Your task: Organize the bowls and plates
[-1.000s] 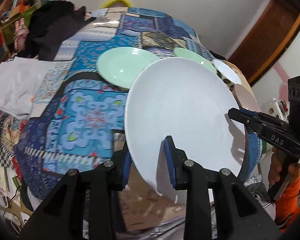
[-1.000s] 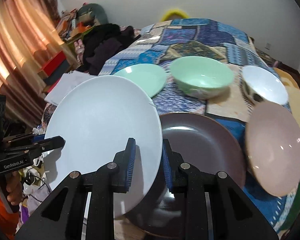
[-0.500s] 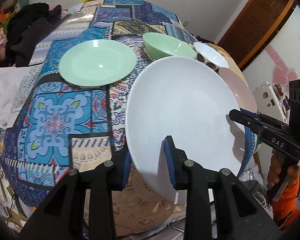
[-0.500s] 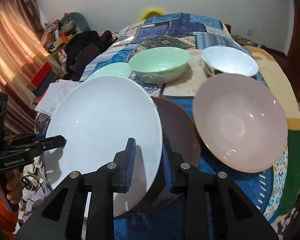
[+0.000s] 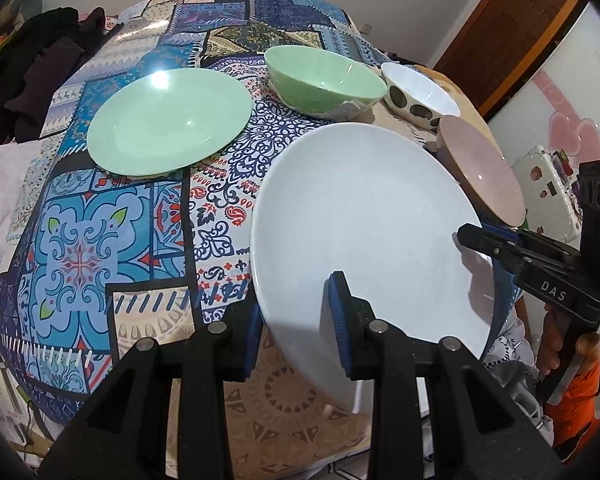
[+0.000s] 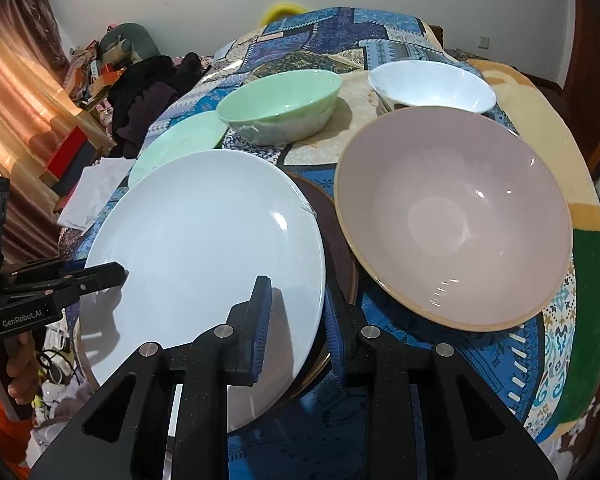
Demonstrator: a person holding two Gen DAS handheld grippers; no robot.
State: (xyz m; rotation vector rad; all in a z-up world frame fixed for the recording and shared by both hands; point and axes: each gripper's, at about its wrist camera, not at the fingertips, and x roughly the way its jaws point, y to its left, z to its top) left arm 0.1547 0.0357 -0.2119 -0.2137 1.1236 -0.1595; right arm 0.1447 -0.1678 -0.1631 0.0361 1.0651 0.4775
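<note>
Both grippers hold one large white plate, also in the right wrist view, tilted above the table's near edge. My left gripper is shut on its near rim. My right gripper is shut on the opposite rim and shows in the left wrist view. A brown plate lies under the white plate. A pink bowl sits to its right. A green plate, a green bowl and a white spotted bowl stand farther back.
The table has a blue patchwork cloth. Dark clothes and clutter lie past its left side. A wooden door is at the right. White paper lies below the table edge.
Both grippers have carried the white plate forward over the table toward the pink bowl and brown plate. The dishes now look nearer.
</note>
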